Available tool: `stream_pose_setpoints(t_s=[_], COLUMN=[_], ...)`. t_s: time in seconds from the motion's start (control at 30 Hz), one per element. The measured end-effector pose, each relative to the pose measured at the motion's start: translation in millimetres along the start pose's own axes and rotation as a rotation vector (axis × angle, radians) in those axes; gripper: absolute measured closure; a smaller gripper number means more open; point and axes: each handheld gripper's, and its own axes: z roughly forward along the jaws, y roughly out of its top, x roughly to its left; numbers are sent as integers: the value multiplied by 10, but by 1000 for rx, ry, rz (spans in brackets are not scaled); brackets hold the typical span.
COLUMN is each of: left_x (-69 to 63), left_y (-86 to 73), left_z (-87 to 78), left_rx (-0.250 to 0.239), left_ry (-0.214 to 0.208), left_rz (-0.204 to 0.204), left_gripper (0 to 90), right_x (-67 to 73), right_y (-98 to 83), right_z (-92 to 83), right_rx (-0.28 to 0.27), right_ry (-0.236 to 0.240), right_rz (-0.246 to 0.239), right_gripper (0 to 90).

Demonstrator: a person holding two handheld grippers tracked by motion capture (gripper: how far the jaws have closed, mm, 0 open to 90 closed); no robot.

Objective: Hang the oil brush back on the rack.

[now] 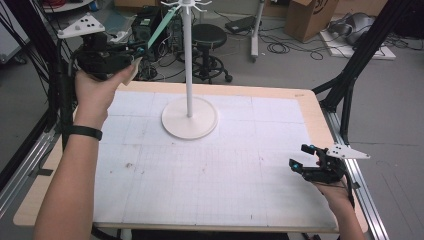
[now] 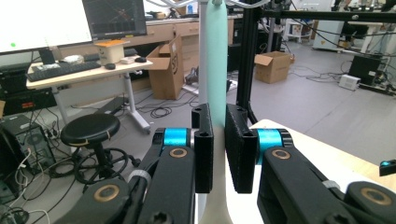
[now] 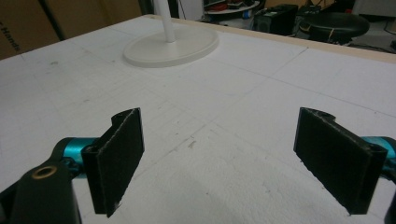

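- Left gripper [image 2: 218, 149], frame centre: its black fingers [image 2: 203, 149] pinch a pale green strip [image 2: 216, 65].
- White pole [image 2: 203, 56] rises just behind.
- Black stool [image 2: 90, 129] at left.

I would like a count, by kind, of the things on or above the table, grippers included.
Grippers: 2 (left gripper, right gripper)
White stand with round base: 1
Mint-green strip, held in the left gripper: 1
Total: 4
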Motion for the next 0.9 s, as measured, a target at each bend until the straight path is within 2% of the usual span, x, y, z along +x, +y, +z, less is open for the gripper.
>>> stream_pose_setpoints(t_s=[0.1, 0.2, 0.3, 0.37, 0.43, 0.5, 0.6, 0.73, 0.9], left_x=[-9, -23, -41, -50, -61, -81, -135, -202, -243], left_y=[-16, -30, -53, -83, -125, -172, -287, -491, -884], left_z=[28, 55, 69, 59, 34, 6, -67, -182, -327], left_rx=[39, 66, 82, 85, 87, 92, 87, 81, 73], left_ry=[-1, 4, 4, -2, -13, -16, -37, -66, -66], left_rz=[-1, 11, 16, 23, 29, 40, 54, 74, 57], left_gripper=[798, 667, 580, 521, 418, 367, 313, 290, 250], right_x=[-2, -1, 0, 2, 0, -1, -1, 4, 7], right_y=[-1, 1, 1, 1, 1, 1, 0, -2, -14], right_z=[-2, -5, -3, -3, -3, -2, 3, 9, 20], right_rx=[-1, 0, 0, -2, -1, 0, 0, 6, 13], right_ry=[0, 0, -1, 0, 1, 2, 3, 5, 6], right_rz=[2, -1, 0, -1, -2, 0, -5, -5, -5], right_gripper=[153, 153, 153, 153, 153, 153, 153, 153, 152])
